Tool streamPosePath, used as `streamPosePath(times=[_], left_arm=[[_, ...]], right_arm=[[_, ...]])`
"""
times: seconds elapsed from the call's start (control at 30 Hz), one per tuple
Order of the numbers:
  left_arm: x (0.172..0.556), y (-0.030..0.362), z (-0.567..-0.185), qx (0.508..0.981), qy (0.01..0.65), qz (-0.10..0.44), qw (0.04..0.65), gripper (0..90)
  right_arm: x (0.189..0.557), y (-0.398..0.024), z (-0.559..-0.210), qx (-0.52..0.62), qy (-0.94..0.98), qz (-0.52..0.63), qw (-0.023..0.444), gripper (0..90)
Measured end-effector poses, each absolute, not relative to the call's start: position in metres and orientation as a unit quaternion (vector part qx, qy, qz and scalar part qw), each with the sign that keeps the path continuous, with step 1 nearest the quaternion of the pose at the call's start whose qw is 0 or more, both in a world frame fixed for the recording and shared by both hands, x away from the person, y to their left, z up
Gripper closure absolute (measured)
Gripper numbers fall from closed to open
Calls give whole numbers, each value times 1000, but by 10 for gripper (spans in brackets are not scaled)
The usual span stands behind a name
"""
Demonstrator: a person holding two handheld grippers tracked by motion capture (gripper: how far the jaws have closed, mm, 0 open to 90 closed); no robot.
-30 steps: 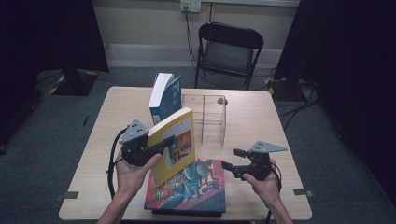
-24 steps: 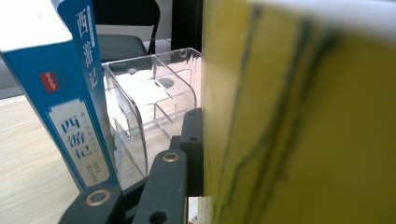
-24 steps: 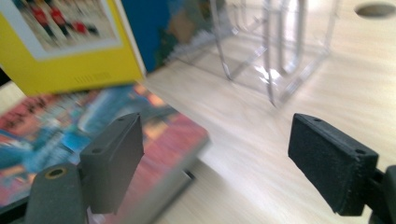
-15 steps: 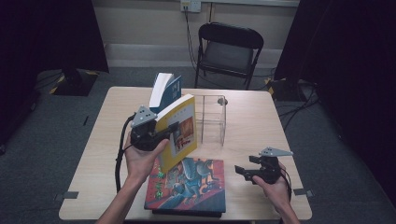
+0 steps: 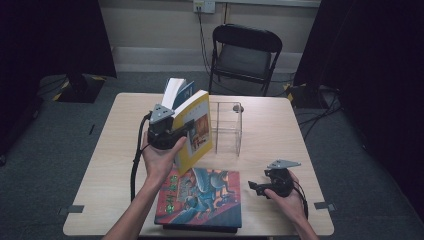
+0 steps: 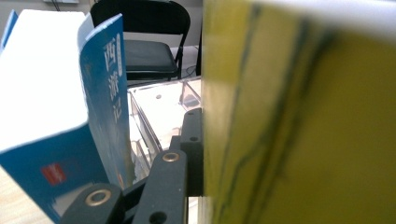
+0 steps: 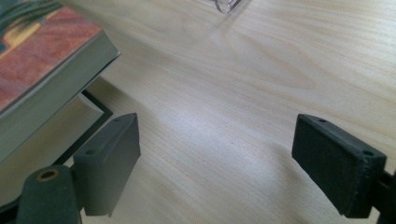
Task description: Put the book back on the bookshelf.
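Note:
A yellow book point(image 5: 197, 127) hangs upright above the table with my left gripper point(image 5: 186, 133) shut on its spine edge; its cover point(image 6: 299, 116) takes up the right of the left gripper view, beside one black finger point(image 6: 191, 140). Just behind it a blue book point(image 5: 176, 92) stands upright point(image 6: 56, 116), next to a clear acrylic stand point(image 5: 227, 127). My right gripper point(image 5: 256, 188) is low over the table, right of a colourful book point(image 5: 205, 197). Its jaws have just been opening and stand wide point(image 7: 215, 154) with only bare wood between them.
The colourful book point(image 7: 42, 51) lies on a larger dark one point(image 7: 70, 121) at the table's front edge. The wooden table point(image 5: 280, 135) has bare room on its right and left sides. A black folding chair point(image 5: 245, 50) stands behind the table.
My left gripper has carried the yellow book up and away from the stack, toward the blue book and the clear stand. My right gripper has sunk toward the table.

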State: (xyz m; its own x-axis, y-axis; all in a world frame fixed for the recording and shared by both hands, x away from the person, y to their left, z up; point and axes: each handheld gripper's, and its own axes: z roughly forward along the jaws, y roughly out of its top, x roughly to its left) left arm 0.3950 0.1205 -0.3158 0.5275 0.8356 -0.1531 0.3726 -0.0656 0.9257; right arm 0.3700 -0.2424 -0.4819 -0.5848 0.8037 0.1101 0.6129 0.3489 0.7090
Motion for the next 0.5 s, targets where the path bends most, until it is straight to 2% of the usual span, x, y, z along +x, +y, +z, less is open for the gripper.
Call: streamPosePath(times=[0.5], left_arm=[[425,102,-324,705,437,233,508,757]], right_arm=[[368,-239,-491,425,828,335,146,145]])
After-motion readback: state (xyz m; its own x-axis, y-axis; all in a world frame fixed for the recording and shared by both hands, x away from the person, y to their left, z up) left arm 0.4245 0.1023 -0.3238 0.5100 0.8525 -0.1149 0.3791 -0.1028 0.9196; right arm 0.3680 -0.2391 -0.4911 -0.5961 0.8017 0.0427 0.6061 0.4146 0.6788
